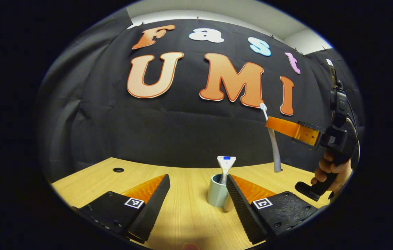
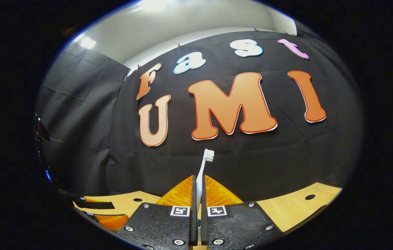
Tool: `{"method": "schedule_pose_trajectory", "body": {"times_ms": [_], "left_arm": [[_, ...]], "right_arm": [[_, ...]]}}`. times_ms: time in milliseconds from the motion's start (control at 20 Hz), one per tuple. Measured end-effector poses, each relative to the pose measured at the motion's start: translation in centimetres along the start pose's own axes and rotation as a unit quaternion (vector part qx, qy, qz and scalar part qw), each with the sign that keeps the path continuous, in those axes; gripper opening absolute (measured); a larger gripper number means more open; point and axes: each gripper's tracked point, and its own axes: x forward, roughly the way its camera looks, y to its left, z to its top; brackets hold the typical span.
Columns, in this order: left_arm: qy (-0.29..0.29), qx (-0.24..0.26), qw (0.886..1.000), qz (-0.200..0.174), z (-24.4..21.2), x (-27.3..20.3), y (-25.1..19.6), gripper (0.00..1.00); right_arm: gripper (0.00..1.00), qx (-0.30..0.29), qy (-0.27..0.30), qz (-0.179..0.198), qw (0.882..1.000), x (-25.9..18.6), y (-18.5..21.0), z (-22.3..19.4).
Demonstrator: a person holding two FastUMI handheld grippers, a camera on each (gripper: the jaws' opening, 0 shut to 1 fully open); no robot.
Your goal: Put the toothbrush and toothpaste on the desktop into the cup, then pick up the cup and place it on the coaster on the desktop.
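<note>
In the left gripper view, the left gripper (image 1: 198, 198) hangs low over the table (image 1: 186, 222) with its jaws spread wide and empty. The cup (image 1: 217, 195) stands just beside its right-hand finger, the toothpaste (image 1: 225, 167) already upright inside. Farther right, a hand (image 1: 332, 172) holds the right gripper (image 1: 276, 125), which carries the toothbrush (image 1: 273, 144) raised well above the table.

In the right gripper view, the right gripper (image 2: 197, 205) is closed tight on the toothbrush (image 2: 204, 170), bristles up. The toothbrush step seems in hand; next it likely must travel over the cup, then be lowered in and released.
</note>
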Motion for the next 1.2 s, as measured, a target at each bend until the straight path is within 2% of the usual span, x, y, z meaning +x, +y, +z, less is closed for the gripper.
{"method": "schedule_pose_trajectory", "body": {"times_ms": [300, 350, 400, 700, 1000, 1050, 1100, 1200], "left_arm": [[-0.006, 0.005, 1.0, 0.028, 0.4, -2.0, 2.5, 0.98], [-0.005, 0.004, 0.999, 0.031, 0.3, -2.2, 2.8, 0.98], [-0.004, 0.004, 0.999, 0.034, 0.1, -2.3, 3.0, 0.98], [0.014, -0.003, 0.999, 0.05, -1.3, -2.5, 4.3, 0.98], [0.031, -0.012, 0.998, 0.061, -2.6, -2.7, 5.0, 0.98], [0.033, -0.013, 0.997, 0.062, -2.9, -2.7, 5.0, 0.98], [0.034, -0.014, 0.997, 0.063, -3.0, -2.7, 5.0, 0.98], [0.039, -0.017, 0.997, 0.063, -3.3, -2.9, 4.8, 0.98]], "right_arm": [[0.04, 0.018, -0.039, 0.006, 0.999, 3.7, 0.6, -1.0], [0.0, 0.018, -0.041, 0.006, 0.999, 4.1, 0.5, -1.6], [0.04, 0.016, -0.043, 0.002, 0.999, 4.4, 0.3, -2.1], [0.04, 0.019, -0.045, -0.014, 0.999, 6.3, -0.2, -5.6], [0.04, 0.007, -0.047, -0.003, 0.999, 6.7, 0.1, -7.9], [0.09, 0.003, -0.047, -0.002, 0.999, 6.8, 0.1, -8.1], [0.05, -0.001, -0.046, 0.002, 0.999, 6.8, 0.3, -8.3], [0.06, -0.034, -0.049, 0.012, 0.998, 6.5, 1.0, -8.5]]}}
